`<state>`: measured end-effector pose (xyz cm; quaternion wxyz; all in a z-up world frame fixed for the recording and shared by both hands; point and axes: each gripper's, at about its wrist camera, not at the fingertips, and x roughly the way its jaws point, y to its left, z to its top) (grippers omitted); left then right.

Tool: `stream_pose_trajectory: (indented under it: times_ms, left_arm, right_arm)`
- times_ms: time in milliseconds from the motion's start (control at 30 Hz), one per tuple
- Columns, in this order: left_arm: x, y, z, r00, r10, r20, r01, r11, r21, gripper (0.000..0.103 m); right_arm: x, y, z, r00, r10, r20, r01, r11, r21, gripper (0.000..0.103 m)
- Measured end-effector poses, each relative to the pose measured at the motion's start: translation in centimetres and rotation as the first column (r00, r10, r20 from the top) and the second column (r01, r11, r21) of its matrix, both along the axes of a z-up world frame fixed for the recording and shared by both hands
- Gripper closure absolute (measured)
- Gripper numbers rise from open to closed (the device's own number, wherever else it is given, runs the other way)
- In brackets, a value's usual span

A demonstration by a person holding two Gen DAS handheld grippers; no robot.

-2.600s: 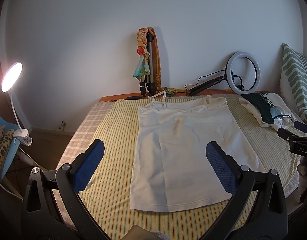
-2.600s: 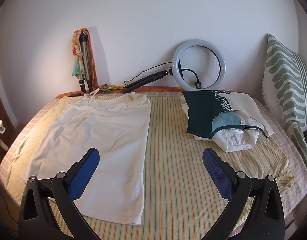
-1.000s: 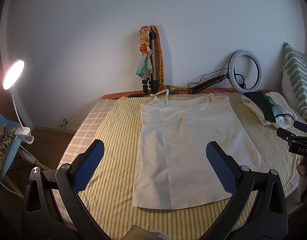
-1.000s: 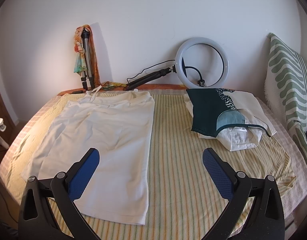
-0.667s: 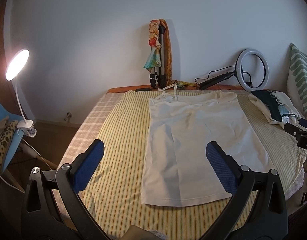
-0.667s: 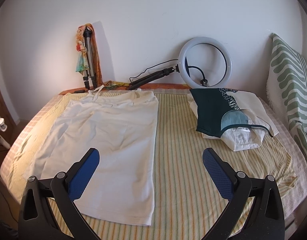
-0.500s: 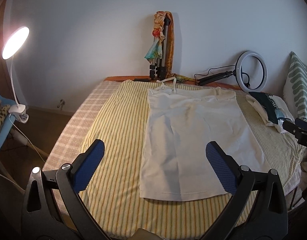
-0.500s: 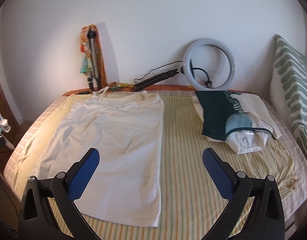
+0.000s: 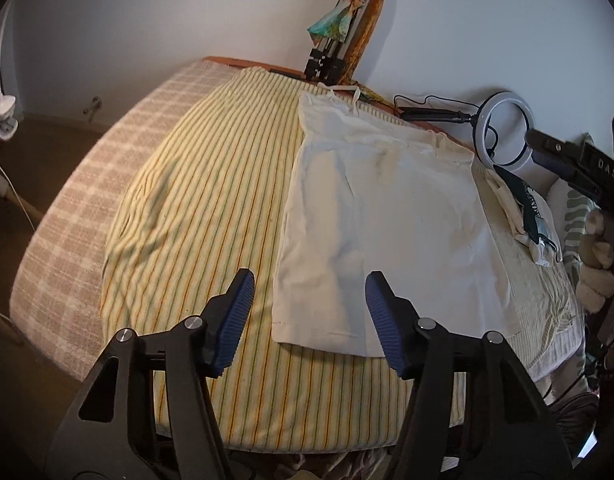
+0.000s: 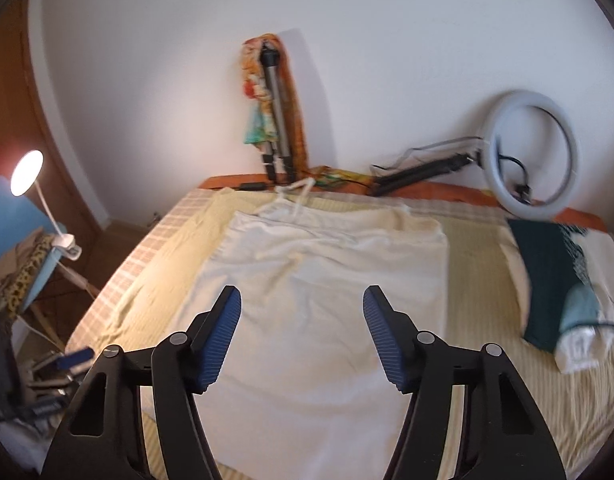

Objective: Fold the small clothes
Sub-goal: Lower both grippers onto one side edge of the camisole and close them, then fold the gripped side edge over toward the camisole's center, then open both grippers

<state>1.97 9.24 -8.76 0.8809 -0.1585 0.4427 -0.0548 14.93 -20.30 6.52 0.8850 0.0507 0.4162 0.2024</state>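
Both claws have come closer to the bed and their blue pads have drawn nearer together than a moment ago. On the left side, the left gripper with blue ribbed pads (image 9: 306, 306) hangs over the near left corner of the flat cream strappy top (image 9: 383, 216), and its jaws are closing with only air between them; the corner of the hem shows below the gap, but the pads do not touch it. That top lies spread out on the yellow striped bed cover (image 9: 195, 216), about in the middle of the bed, with its thin straps at the far end by the wall and its hem at the near edge. It looks soft and thin, a bit wrinkled near the top, and not folded at all yet. The right gripper with blue ribbed pads (image 10: 301, 320) hangs above the middle of the same top (image 10: 323, 288), and its jaws are closing too, with nothing in them. I think the folding is only just starting: the claws are getting ready for the first pinch. Next, each claw likely has to go down to an edge or corner of the cloth and nip just that layer, not the cover below. Over to the right sits a pile of dark green and white clothes (image 10: 563, 280), next to a white ring light (image 10: 533, 152) leaning on the wall.
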Motion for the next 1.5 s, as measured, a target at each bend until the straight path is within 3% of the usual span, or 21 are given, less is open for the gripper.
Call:
stream_pose_trajectory:
  times_ms: [133, 233, 400, 500, 600, 667, 733, 900, 1000, 1100, 1233, 1367, 1500]
  left_arm:
    - [0.5, 0.5, -2.2, 0.998, -0.004, -0.056, 0.004, 1.0, -0.007, 0.046]
    - [0.7, 0.7, -3.7, 0.995, -0.01, -0.096, 0.009, 1.0, -0.01, 0.057]
    - [1.3, 1.1, -5.4, 0.99, -0.003, -0.14, -0.003, 0.999, -0.046, 0.058]
    - [1.7, 0.9, -5.9, 0.989, -0.01, -0.149, 0.003, 0.999, -0.051, 0.059]
    - [2.1, 0.2, -6.6, 0.985, -0.022, -0.173, 0.015, 0.999, -0.043, 0.073]
    - [2.0, -0.1, -6.6, 0.987, -0.02, -0.159, 0.018, 1.0, -0.017, 0.077]
    - [2.2, -0.4, -6.6, 0.986, -0.034, -0.16, 0.032, 0.999, -0.013, 0.095]
    - [2.2, 0.2, -6.4, 0.988, -0.026, -0.155, 0.017, 0.998, -0.062, 0.099]
    - [2.0, 0.7, -6.1, 0.99, -0.015, -0.14, 0.005, 0.997, -0.076, 0.1]
    - [1.7, 1.0, -5.5, 0.992, -0.006, -0.125, -0.005, 0.996, -0.087, 0.1]
    - [1.2, 1.2, -4.7, 0.995, -0.006, -0.101, -0.002, 0.997, -0.083, 0.1]
    - [0.9, 1.1, -4.1, 0.997, -0.016, -0.073, 0.012, 0.998, -0.055, 0.1]
    - [0.4, 1.0, -3.7, 0.998, -0.017, -0.06, 0.013, 0.998, -0.059, 0.101]
  right_arm:
    - [3.6, 3.7, -0.9, 0.99, 0.075, -0.116, -0.066, 0.994, 0.086, 0.055]
    - [6.3, 6.3, -1.8, 0.981, 0.097, -0.168, -0.077, 0.99, 0.12, 0.055]
    - [10.4, 11.3, -3.6, 0.955, 0.154, -0.255, -0.123, 0.984, 0.131, 0.058]
    - [12.3, 14.4, -4.7, 0.946, 0.172, -0.274, -0.156, 0.984, 0.083, 0.058]
    - [14.6, 17.1, -6.8, 0.939, 0.172, -0.299, -0.167, 0.985, 0.041, 0.058]
    - [16.2, 18.4, -8.4, 0.928, 0.159, -0.337, -0.157, 0.987, 0.032, 0.058]
    - [17.4, 19.8, -9.8, 0.918, 0.153, -0.365, -0.161, 0.987, 0.008, 0.058]
    - [18.7, 23.2, -12.4, 0.918, 0.146, -0.368, -0.199, 0.974, -0.108, 0.06]
    - [19.5, 24.3, -13.9, 0.92, 0.123, -0.371, -0.204, 0.961, -0.188, 0.061]
    - [20.1, 24.8, -15.3, 0.919, 0.11, -0.379, -0.213, 0.946, -0.244, 0.07]
    - [20.9, 24.7, -16.9, 0.916, 0.072, -0.396, -0.202, 0.934, -0.296, 0.09]
    - [21.4, 23.7, -17.3, 0.922, 0.057, -0.383, -0.172, 0.947, -0.273, 0.101]
    - [21.9, 21.9, -16.5, 0.93, 0.051, -0.365, -0.125, 0.975, -0.184, 0.102]
